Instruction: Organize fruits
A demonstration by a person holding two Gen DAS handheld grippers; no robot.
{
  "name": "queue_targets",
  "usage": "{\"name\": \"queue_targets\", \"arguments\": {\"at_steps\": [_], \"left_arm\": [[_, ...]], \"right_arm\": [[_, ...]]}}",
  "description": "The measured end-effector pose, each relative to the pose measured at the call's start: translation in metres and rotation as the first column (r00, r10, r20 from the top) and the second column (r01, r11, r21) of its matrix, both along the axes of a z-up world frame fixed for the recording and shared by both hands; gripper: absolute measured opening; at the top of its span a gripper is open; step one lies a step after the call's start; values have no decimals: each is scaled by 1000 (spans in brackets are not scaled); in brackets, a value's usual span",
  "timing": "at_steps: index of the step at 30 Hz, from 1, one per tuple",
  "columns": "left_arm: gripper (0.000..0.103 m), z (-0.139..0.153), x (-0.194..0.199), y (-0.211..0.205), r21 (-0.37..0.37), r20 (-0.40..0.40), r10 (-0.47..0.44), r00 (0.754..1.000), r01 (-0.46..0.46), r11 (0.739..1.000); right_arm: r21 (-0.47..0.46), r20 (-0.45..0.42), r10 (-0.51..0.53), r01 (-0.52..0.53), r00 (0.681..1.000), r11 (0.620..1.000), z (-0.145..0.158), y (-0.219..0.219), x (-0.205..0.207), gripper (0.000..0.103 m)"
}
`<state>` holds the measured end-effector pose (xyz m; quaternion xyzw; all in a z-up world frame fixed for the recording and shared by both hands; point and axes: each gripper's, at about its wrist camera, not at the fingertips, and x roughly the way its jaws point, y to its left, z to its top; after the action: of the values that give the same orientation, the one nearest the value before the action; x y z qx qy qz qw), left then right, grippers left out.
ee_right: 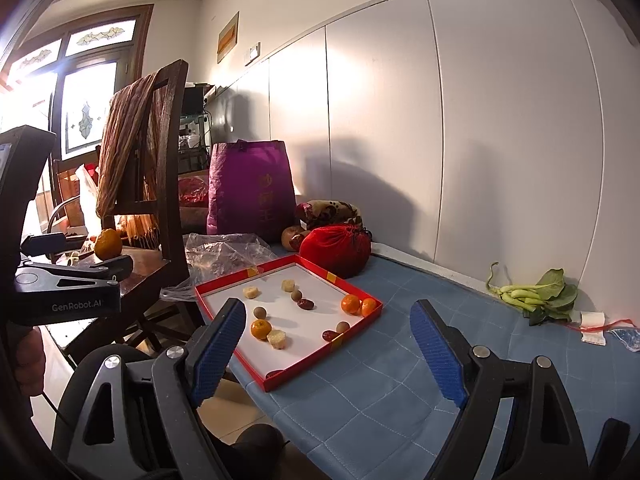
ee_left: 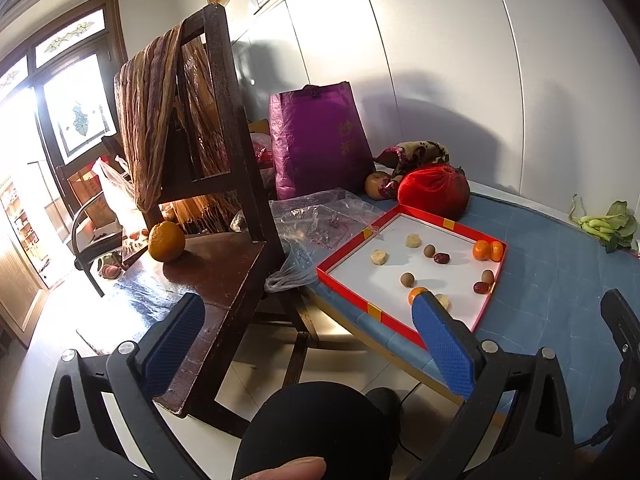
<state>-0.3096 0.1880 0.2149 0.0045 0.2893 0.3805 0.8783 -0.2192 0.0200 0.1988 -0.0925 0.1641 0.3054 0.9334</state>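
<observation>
A red-rimmed white tray [ee_right: 362,289] lies on the blue table and holds small oranges [ee_right: 350,304], red dates [ee_right: 306,304], brown round fruits [ee_right: 259,312] and pale chunks [ee_right: 251,291]. It also shows in the left wrist view [ee_left: 404,212]. A large orange [ee_left: 166,241] sits on the wooden chair seat, also seen from the right wrist [ee_right: 108,243]. My left gripper [ee_left: 308,312] is open and empty, held between chair and tray. My right gripper [ee_right: 332,320] is open and empty, above the tray's near edge.
A dark wooden chair [ee_left: 224,264] with a striped cloth stands left of the table. A purple bag [ee_right: 250,188], a red pouch [ee_right: 336,250], a clear plastic bag [ee_right: 224,254] and green vegetables [ee_right: 536,294] lie on the blue table [ee_right: 400,380].
</observation>
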Motion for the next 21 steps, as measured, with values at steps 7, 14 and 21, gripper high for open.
{"name": "queue_targets", "arguments": {"at_steps": [7,14,21], "left_arm": [[103,0,0,1,-3,0,-2,1000,2,1000],[103,-3,1,2,-11,-9,1,1000,-1,1000],[103,-8,3,9,-16,-20,-1,1000,1,1000]], "right_arm": [[-3,2,6,-6,1000,1000,-1,2,-3,86],[-9,0,13,-13,1000,1000,-2,4,-2,86],[-17,2,14,-14,1000,1000,-4,6,-4,86]]}}
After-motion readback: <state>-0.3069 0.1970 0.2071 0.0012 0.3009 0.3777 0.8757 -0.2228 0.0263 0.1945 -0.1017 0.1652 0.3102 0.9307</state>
